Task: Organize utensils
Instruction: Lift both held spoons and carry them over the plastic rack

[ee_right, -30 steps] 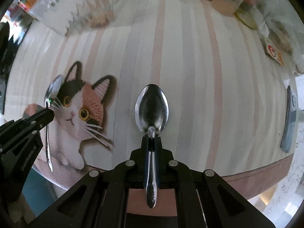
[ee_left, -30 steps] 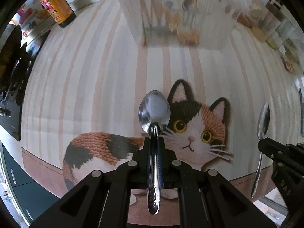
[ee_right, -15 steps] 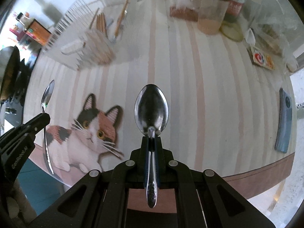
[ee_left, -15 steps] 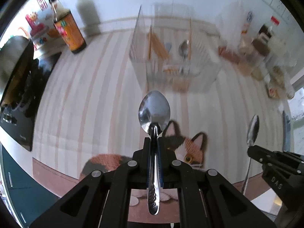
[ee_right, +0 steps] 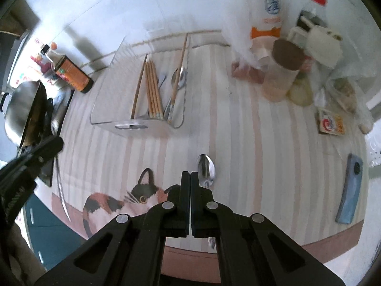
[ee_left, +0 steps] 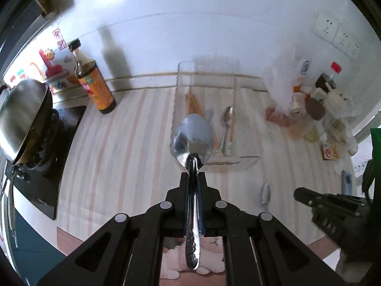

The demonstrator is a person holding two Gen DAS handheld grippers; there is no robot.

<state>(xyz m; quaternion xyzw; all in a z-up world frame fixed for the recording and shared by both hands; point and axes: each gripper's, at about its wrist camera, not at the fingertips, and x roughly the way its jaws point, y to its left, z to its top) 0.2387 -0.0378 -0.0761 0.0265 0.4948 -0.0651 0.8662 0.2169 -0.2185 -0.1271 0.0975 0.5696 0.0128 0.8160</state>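
Pinching a spoon (ee_left: 193, 140) by its neck in the left gripper (ee_left: 193, 174), pads tight on the metal either side, bowl forward and face up, patterned handle end trailing back between the black linkages. Held up clear of the worktop (ee_right: 338, 257), bowl showing in front of the near end of the clear rack (ee_right: 107, 109).

Pressed together on nothing at the right gripper (ee_right: 190, 174) — jaws just closed the last bit, pad against pad, no metal between them. Just right of those tips, a loose spoon (ee_right: 206, 171), bowl pointing away, over the striped mat (ee_right: 238, 131) toward its front edge and just beside the cat picture (ee_right: 142, 193). Blurred in the left wrist view; cannot tell whether lying flat on the mat or in the air just above it.

Toward the back edge of the worktop, on the mat, the clear rack with a bundle of chopsticks (ee_right: 153, 90) leaning in its middle part, two single sticks slanted to either side, and a rack spoon (ee_right: 181, 76) with its bowl toward the wall.

At the back left corner, a sauce bottle (ee_left: 95, 88) with an orange label, upright, beside a black hob (ee_left: 42, 171) carrying a steel pan (ee_left: 21, 109). At the back right corner, a crowd of containers, among them a jar (ee_right: 283, 71) with a brown lid. Near the right edge of the mat, a small box (ee_right: 331, 124) and, closer to the front, a blue phone (ee_right: 350, 190) lying flat.
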